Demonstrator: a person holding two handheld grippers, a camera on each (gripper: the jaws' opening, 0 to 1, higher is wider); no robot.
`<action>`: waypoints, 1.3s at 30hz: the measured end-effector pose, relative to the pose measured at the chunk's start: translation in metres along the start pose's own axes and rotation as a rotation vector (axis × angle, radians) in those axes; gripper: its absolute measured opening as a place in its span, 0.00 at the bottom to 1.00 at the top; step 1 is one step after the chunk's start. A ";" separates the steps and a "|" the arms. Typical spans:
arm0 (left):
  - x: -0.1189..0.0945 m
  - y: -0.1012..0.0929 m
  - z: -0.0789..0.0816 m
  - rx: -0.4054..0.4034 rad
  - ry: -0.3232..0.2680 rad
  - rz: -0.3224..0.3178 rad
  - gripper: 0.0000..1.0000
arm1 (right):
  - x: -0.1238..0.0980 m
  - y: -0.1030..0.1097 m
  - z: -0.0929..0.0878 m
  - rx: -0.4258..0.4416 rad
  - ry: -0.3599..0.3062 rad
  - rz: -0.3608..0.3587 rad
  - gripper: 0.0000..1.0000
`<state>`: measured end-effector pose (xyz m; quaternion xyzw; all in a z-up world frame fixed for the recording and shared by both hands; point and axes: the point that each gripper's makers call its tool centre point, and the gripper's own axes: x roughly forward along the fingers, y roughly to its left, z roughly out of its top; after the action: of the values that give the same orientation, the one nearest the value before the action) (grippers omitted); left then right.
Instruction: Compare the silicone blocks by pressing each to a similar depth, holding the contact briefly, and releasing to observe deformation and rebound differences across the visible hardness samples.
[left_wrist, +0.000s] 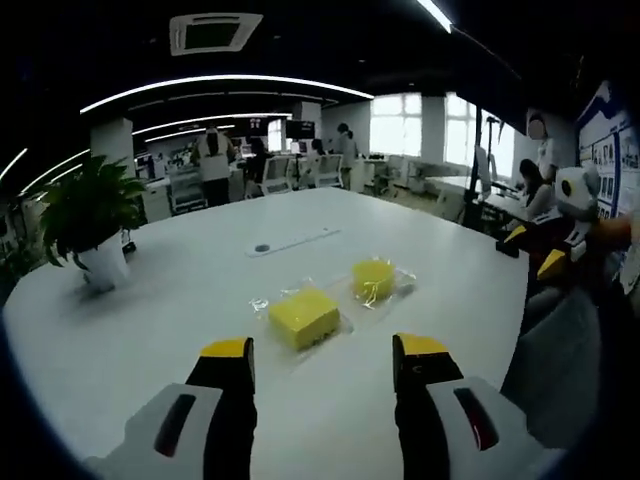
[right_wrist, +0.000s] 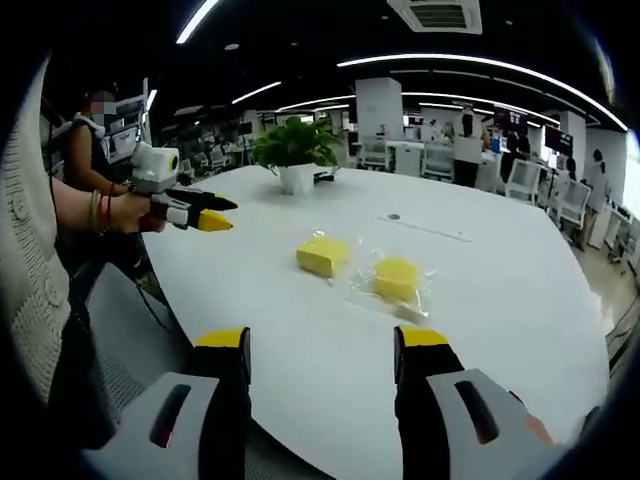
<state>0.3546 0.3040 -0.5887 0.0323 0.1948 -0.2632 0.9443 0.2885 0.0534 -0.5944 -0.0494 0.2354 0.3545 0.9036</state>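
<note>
— Where were the blocks?
— Mid-frame on the white table (left_wrist: 180, 300) — a square yellow block (left_wrist: 304, 317), and a round yellow block (left_wrist: 373, 279) to its upper right.
— And the grippers?
— The left gripper (left_wrist: 325, 365) and right gripper (right_wrist: 320, 355) had jaws apart, holding nothing. Pressing hadn't begun — next, I think, reach down to one block

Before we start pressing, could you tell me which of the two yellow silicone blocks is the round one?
The round block lies farther from the left gripper; the nearer block is rectangular with flat sides.
</note>
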 end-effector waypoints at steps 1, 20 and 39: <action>-0.006 0.000 -0.001 -0.027 -0.006 0.015 0.55 | -0.001 0.000 0.002 -0.002 -0.010 -0.002 0.54; -0.066 -0.010 -0.022 -0.181 -0.038 0.070 0.62 | -0.006 0.004 -0.004 0.109 -0.061 0.041 0.65; -0.068 -0.026 -0.023 -0.197 -0.013 0.041 0.67 | -0.006 0.004 -0.006 0.113 -0.072 0.038 0.65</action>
<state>0.2800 0.3187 -0.5821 -0.0585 0.2127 -0.2234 0.9494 0.2792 0.0511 -0.5969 0.0190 0.2231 0.3593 0.9060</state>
